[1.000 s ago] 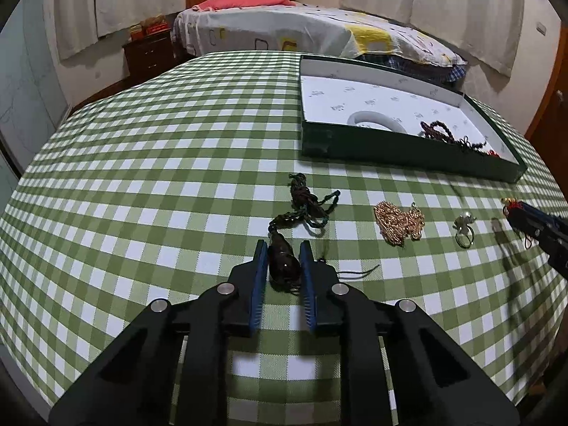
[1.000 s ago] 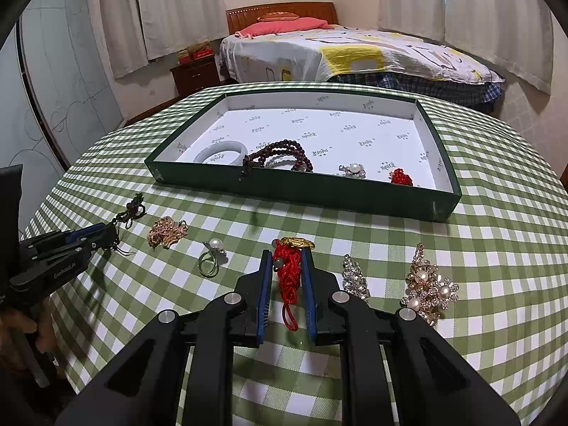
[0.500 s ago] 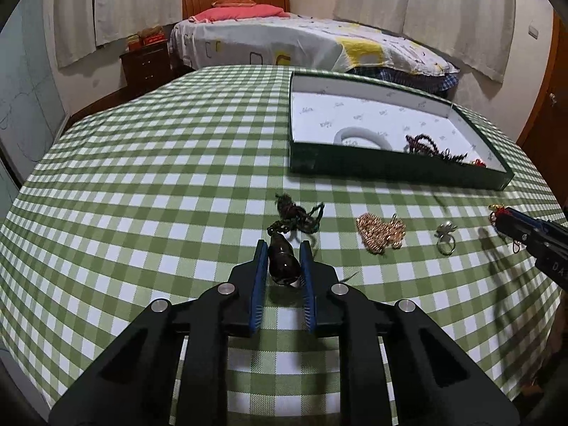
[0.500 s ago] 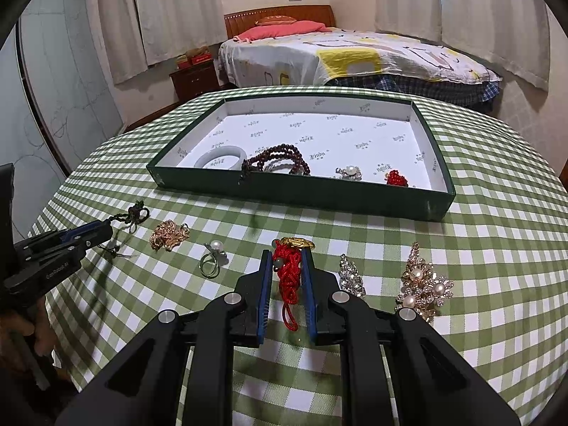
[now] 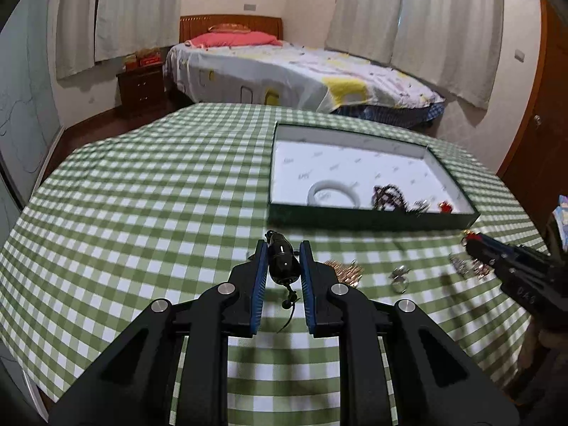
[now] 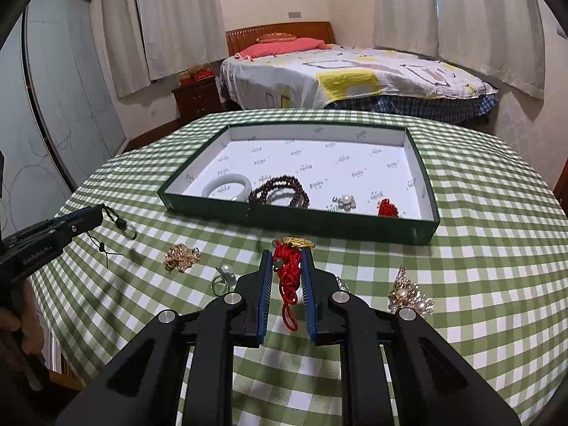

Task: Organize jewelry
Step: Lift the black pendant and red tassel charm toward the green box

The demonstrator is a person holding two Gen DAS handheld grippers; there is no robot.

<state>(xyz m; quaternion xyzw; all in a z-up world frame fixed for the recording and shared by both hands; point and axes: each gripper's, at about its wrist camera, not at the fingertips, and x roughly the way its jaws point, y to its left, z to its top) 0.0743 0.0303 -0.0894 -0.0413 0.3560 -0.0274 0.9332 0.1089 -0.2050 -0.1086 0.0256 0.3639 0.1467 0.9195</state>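
Note:
My left gripper (image 5: 283, 248) is shut on a dark pendant (image 5: 282, 262) with a dark cord, held above the checked tablecloth in front of the green tray (image 5: 369, 216). My right gripper (image 6: 287, 254) is shut on a red knotted cord ornament (image 6: 288, 277) with a gold piece at its top, held above the cloth just before the tray (image 6: 298, 222). The tray holds a white bangle (image 6: 227, 186), a dark bead bracelet (image 6: 280, 193), a pearl brooch (image 6: 344, 201) and a small red piece (image 6: 387, 207).
On the cloth lie a gold chain (image 6: 181, 257), a pearl ring (image 6: 222, 278) and a crystal pearl brooch (image 6: 410, 293). The left gripper shows at the left in the right wrist view (image 6: 85, 218). A bed (image 6: 351, 78) stands beyond the table.
Both grippers have risen and moved toward the tray. The dark pendant and its cord have come up off the cloth. The red ornament stays gripped.

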